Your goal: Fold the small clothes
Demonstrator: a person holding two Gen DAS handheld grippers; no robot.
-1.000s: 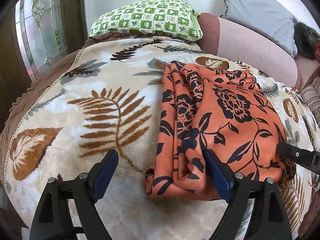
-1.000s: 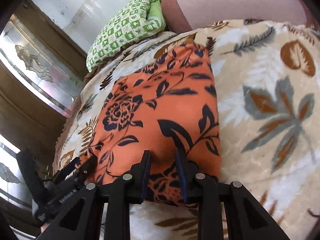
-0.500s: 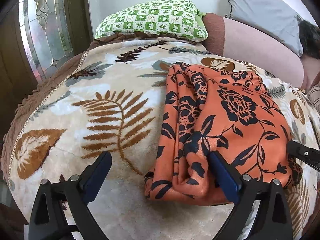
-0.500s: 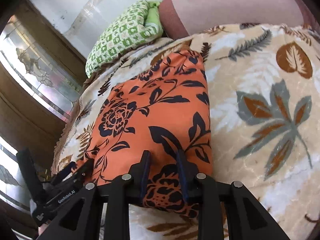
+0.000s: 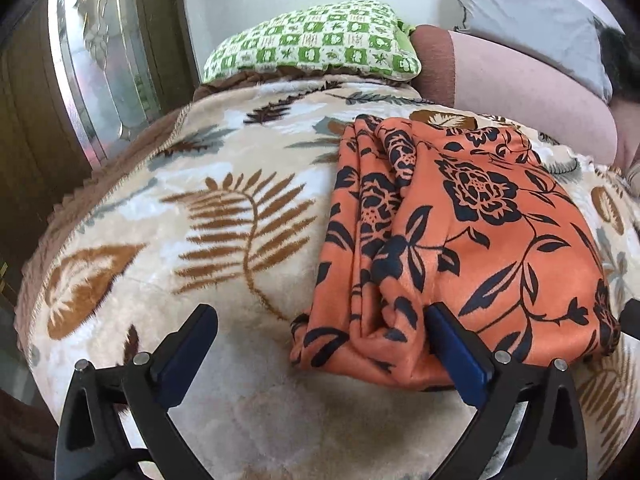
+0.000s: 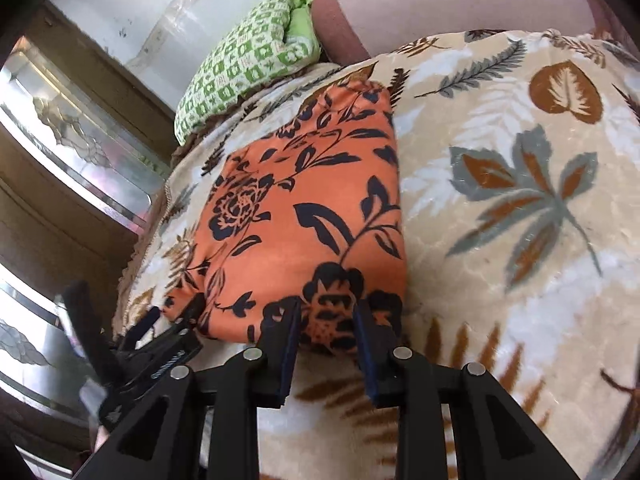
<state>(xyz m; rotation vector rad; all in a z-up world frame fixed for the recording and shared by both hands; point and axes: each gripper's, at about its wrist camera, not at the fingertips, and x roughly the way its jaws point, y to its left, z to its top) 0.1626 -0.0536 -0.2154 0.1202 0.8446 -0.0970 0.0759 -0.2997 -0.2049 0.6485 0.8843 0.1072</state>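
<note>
Orange flowered garment [image 5: 460, 236] already folded into a thick, narrow bundle, lying on the leaf-print blanket [image 5: 200, 240], well short of the green checked pillow [image 5: 316, 44]. Left gripper [image 5: 320, 344] spread wide, one finger resting against the bundle's near edge. Right gripper [image 6: 326, 320] partly closed, seemingly pinching the near corner of the garment. Probably one more fold or a tidy-up left.
</note>
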